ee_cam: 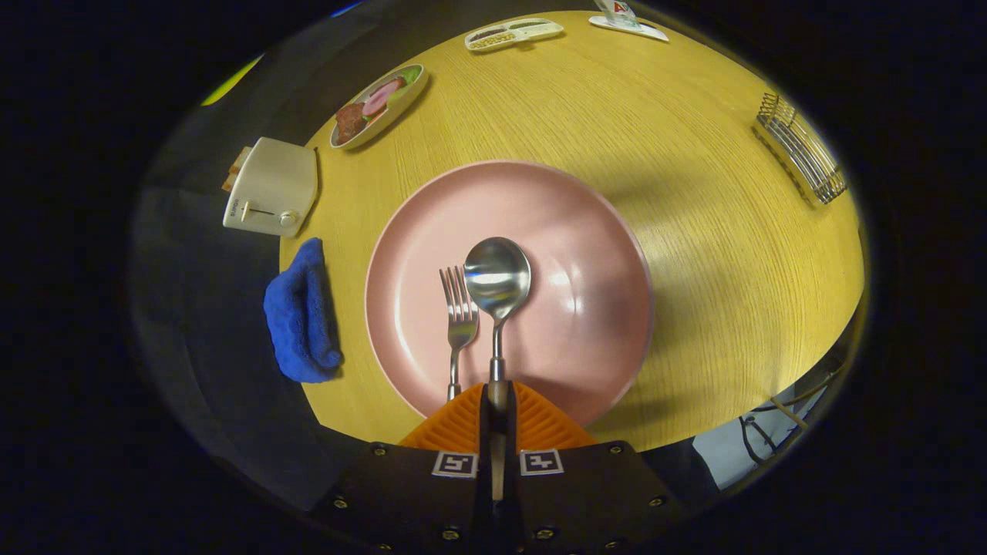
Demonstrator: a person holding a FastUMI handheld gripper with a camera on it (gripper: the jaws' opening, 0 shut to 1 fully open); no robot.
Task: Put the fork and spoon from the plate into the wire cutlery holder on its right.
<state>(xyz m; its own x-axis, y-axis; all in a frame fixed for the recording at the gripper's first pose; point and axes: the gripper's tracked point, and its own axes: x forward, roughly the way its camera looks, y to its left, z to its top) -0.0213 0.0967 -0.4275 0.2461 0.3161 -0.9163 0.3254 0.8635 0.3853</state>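
Your gripper (497, 397) is closed on the spoon (497, 281) handle, above the plate (586, 254). The fork (459, 316) lies on the plate, just left of the spoon. The wire cutlery holder (802, 150) stands far right on the desk (694, 116).

Hand-held gripper (497, 401) fingers hide the spoon (497, 281) handle's end.

The table (694, 254) was matt, grained wood; the plate (586, 231) smooth with a soft sheen. Spoon (497, 277), fork (460, 308) and wire cutlery holder (802, 150) — bright metal. The cloth (302, 320) — nubbly terry.

The gripper (497, 408) had its ribbed fingers pinched on the spoon's handle.
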